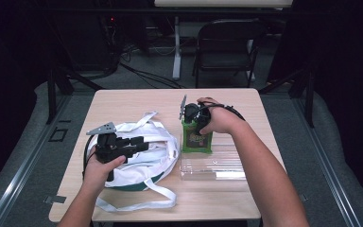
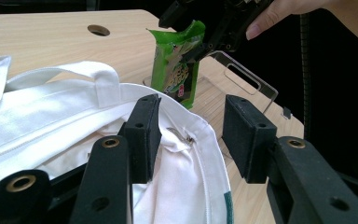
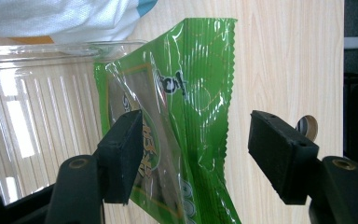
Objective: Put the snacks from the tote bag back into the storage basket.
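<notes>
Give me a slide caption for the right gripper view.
Right gripper open around the green snack packet, standing in the clear tray.

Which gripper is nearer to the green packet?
Right. The right gripper is at the green packet, jaws astride its top; the left gripper is apart, at the white bag.
</notes>
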`<state>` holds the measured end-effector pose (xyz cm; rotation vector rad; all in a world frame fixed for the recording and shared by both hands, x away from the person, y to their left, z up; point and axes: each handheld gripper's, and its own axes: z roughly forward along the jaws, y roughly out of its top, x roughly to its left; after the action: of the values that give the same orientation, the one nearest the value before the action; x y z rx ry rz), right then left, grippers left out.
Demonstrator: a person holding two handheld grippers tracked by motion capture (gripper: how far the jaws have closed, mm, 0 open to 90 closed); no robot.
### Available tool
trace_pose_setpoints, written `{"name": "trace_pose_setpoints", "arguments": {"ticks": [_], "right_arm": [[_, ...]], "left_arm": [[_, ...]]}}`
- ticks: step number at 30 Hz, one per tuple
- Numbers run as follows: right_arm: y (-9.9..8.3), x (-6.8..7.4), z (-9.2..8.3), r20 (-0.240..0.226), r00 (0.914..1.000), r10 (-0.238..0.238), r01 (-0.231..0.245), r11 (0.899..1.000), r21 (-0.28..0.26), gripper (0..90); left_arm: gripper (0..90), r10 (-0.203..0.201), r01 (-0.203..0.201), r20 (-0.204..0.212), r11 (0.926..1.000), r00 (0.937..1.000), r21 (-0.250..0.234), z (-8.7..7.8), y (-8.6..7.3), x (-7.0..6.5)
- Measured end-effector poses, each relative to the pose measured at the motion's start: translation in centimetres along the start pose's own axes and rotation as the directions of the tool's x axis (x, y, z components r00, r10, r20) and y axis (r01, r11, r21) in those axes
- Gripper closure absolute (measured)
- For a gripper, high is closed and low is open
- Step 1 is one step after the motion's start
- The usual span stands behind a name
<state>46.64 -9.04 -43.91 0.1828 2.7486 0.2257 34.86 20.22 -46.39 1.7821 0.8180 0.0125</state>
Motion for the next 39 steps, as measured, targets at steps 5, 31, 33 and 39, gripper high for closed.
{"name": "trace_pose_setpoints", "arguments": {"ticks": [5,31,33,39], "right_arm": [[-0.1,-0.1,-0.3,0.006,0.9999,0.010,-0.010,1.000,-0.010,35.7],[1.0,-0.6,-3.7,0.058,0.9982,0.015,-0.011,0.998,-0.066,36.2],[1.0,-0.5,-3.8,0.060,0.9980,0.018,-0.014,0.998,-0.065,36.2],[1.2,-0.3,-4.3,0.065,0.9977,0.023,-0.018,0.998,-0.065,37.2]], "left_arm": [[56.1,0.001,-0.001,-0.001,1.0000,1.0000,0.000,0.0,0.0,0.0],[56.1,-0.002,0.002,-0.007,1.0000,1.0000,-0.002,0.0,0.0,0.1],[56.1,0.002,-0.002,-0.006,1.0000,1.0000,0.002,0.1,0.0,0.1],[56.1,0.000,0.000,-0.002,1.0000,1.0000,0.003,0.4,0.1,0.1]]}}
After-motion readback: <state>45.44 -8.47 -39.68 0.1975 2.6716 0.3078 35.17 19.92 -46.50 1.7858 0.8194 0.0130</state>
